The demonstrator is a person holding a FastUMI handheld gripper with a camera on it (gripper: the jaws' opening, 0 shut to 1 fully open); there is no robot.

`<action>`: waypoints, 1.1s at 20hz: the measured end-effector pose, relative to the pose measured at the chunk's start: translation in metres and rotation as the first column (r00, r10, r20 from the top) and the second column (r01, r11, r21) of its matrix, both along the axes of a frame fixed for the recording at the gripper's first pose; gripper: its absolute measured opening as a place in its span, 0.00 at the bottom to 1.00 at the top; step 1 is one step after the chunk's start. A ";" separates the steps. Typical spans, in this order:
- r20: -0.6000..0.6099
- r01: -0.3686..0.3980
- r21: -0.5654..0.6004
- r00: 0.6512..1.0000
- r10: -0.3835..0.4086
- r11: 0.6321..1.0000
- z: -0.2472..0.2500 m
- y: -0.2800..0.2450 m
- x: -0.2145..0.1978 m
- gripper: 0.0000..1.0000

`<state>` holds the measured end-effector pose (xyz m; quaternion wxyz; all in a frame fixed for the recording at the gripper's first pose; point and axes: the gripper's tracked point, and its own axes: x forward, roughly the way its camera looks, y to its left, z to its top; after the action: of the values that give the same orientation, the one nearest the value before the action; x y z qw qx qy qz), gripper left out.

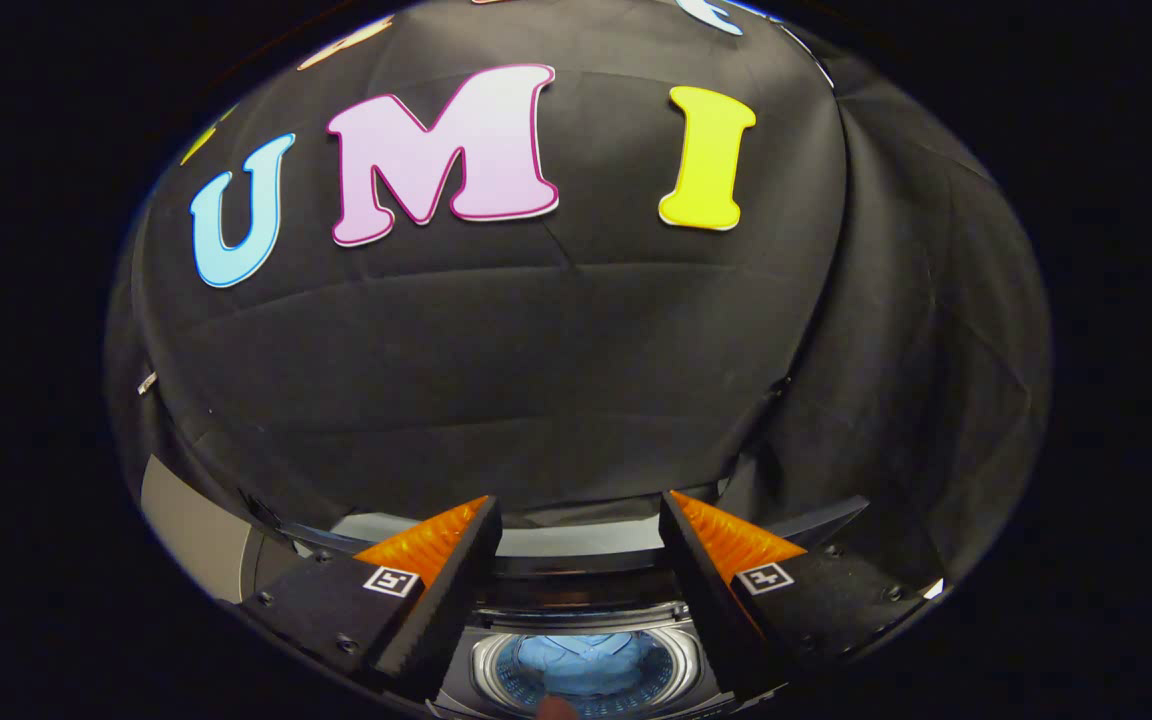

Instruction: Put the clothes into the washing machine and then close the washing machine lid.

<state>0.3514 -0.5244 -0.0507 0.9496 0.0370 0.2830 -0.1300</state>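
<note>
My gripper [581, 525] is held above the washing machine [576, 610], its two fingers spread wide apart with nothing between them. Below and between the fingers I look down into the round metal drum [496, 668], where a light blue garment [586, 662] lies inside. The raised lid [586, 540] shows as a pale glassy panel with a dark rim just beyond the fingertips, standing up behind the drum opening.
The black cloth wall rises close behind the machine and wraps around on the right. A grey panel [191, 530] stands at the left of the machine. A small pinkish tip [558, 708], perhaps a finger, shows at the drum's near rim.
</note>
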 end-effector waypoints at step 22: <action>0.047 0.016 -0.044 0.999 -0.014 0.999 0.001 0.013 -0.071 1.00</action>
<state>0.2805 -0.5113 -0.0501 0.9554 0.0211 0.2577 -0.1426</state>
